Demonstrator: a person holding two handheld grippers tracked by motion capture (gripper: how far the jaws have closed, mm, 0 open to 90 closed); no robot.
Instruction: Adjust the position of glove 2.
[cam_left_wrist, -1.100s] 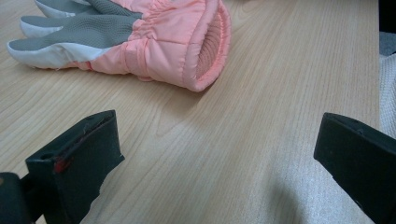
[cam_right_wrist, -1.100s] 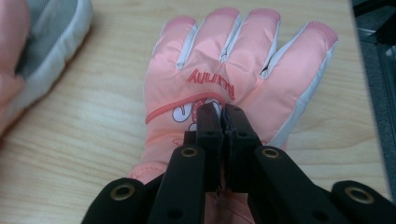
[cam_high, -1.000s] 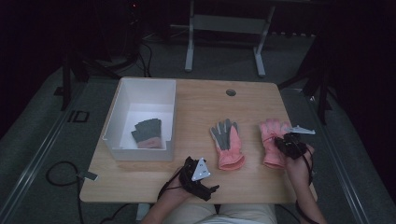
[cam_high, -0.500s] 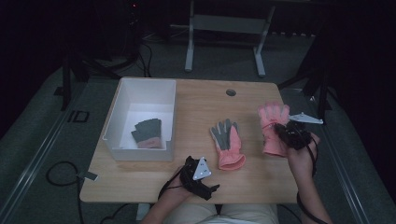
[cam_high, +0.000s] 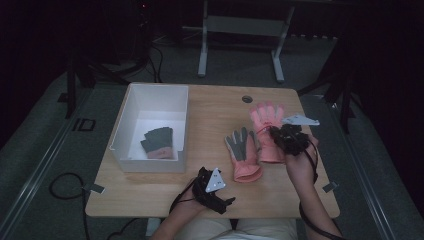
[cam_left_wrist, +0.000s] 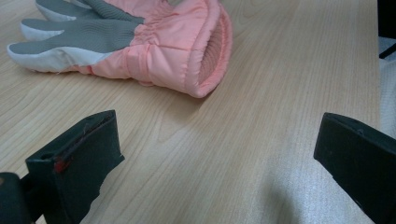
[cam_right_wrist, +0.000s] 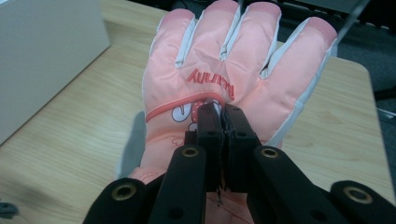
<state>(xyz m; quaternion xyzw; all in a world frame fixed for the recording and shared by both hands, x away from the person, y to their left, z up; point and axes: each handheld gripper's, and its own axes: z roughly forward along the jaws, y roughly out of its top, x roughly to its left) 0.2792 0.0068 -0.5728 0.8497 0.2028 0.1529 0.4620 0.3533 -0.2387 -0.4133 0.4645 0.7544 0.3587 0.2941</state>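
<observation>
Surface: pale wooden table (cam_high: 210, 125), rounded corners, small round cable hole (cam_high: 247, 99) near its far edge.
Left side: white open box (cam_high: 131, 162) sits flat on the wood.
Middle: pink glove with grey palm (cam_high: 242, 152) lies palm up, cuff toward the person.
Front edge: left gripper (cam_high: 212, 187) rests there.

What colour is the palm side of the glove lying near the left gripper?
Grey, with whitish fingertip edges and a pink cuff; the glove shows best in the left gripper view.
</observation>
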